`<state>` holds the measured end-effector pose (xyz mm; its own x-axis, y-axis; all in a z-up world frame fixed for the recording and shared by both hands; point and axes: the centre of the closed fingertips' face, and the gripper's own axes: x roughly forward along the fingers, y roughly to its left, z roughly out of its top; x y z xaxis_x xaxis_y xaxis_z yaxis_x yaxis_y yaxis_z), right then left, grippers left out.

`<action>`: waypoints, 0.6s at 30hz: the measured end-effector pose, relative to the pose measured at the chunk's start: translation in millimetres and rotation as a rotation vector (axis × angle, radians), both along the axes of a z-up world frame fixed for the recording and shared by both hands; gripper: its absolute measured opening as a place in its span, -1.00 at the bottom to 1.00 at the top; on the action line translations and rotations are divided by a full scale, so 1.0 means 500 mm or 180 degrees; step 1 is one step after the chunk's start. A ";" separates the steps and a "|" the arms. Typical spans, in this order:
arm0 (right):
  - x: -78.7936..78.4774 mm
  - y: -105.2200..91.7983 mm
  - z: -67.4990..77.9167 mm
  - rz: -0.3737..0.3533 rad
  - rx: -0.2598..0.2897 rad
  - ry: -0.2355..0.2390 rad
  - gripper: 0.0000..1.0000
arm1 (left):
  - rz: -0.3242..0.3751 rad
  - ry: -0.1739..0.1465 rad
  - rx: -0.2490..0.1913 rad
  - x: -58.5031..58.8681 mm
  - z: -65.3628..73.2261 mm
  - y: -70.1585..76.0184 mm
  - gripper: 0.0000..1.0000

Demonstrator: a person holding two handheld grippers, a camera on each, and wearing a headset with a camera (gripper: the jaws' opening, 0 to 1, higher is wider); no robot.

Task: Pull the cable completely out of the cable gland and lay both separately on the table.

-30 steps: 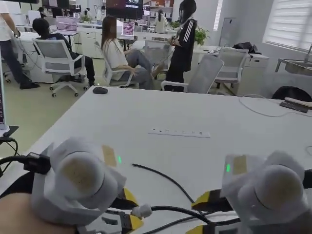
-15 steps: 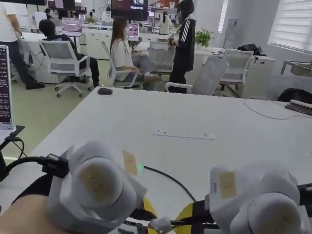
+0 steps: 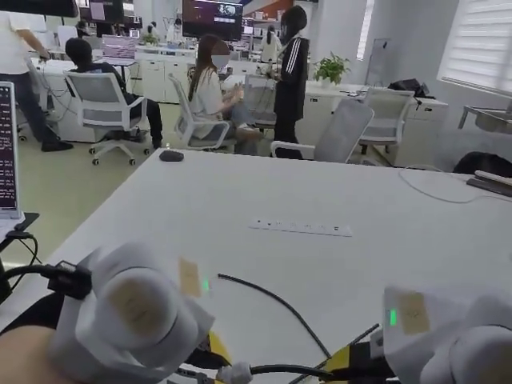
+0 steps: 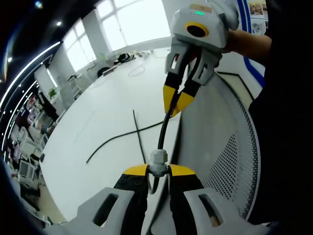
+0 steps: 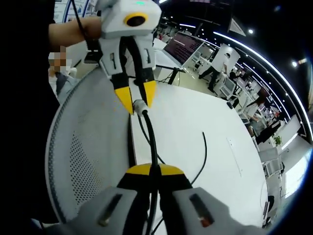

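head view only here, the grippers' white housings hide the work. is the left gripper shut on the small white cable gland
observer: yes, in the left gripper view the left gripper is shut on the small white plastic cable gland.
operator: and the right one
observer: the right gripper is shut on the thin black cable, a short way from the gland.
operator: cable out yet
observer: no, it runs straight into the gland.

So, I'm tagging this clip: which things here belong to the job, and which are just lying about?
Job: cable, cable gland, left tool, right tool, table.
Lying about: mouse, white strip.
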<state>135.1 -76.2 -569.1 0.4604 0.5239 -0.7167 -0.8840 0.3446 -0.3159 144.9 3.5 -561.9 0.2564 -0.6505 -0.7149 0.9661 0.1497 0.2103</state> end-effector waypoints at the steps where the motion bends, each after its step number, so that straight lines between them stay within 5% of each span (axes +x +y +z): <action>1: 0.000 -0.007 -0.005 -0.0027 -0.0019 0.0007 -0.96 | 0.0009 -0.0002 0.0011 0.002 -0.002 0.002 -0.69; 18: 0.002 -0.105 -0.058 -0.0441 -0.0125 0.0206 -0.96 | 0.0159 0.0032 0.0059 0.026 -0.011 0.038 -0.69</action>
<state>136.0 -129.0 -598.1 0.4786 0.4295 -0.7658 -0.8477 0.4532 -0.2756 158.1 22.5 -567.6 0.2810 -0.6236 -0.7295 0.9596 0.1940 0.2039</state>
